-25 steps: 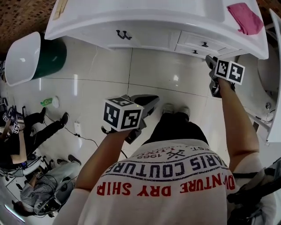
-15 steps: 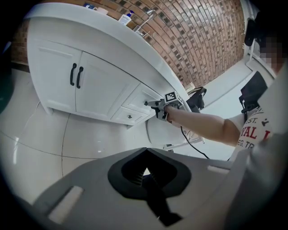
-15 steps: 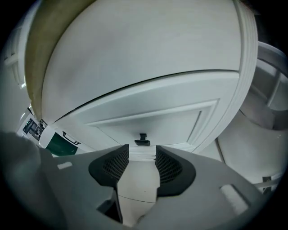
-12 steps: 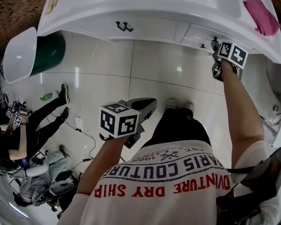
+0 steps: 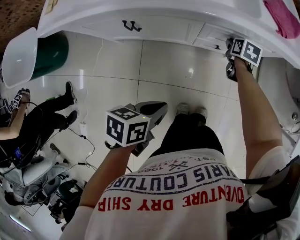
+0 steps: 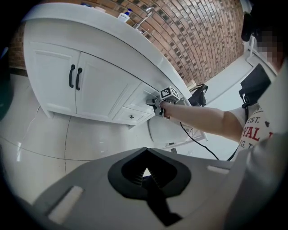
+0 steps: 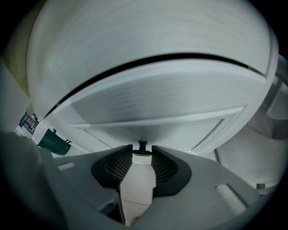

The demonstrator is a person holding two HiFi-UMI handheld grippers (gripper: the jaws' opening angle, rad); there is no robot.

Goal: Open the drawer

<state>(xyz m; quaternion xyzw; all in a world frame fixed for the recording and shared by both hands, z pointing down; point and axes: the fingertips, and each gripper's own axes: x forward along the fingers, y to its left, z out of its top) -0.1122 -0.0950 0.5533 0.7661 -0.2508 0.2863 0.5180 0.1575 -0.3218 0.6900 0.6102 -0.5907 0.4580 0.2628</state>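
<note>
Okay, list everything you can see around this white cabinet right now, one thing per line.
cabinet: one, white, against the brick wall
door handles: two, black, cabinet front
drawers: two, white, right of the handles
knob: one, dark, on a drawer front
cloth: one, pink, on the countertop
bin: one, green, on the floor, left
left gripper: one, grey, shut, empty
right gripper: one, grey, jaws just closing, knob between them

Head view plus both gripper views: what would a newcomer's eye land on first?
The right gripper up at the drawer knob on the white vanity; its jaws have just been closing with the knob between them, and whether they pinch yet is unclear. Next, the left gripper hanging idle over the tiled floor, jaws shut.
</note>
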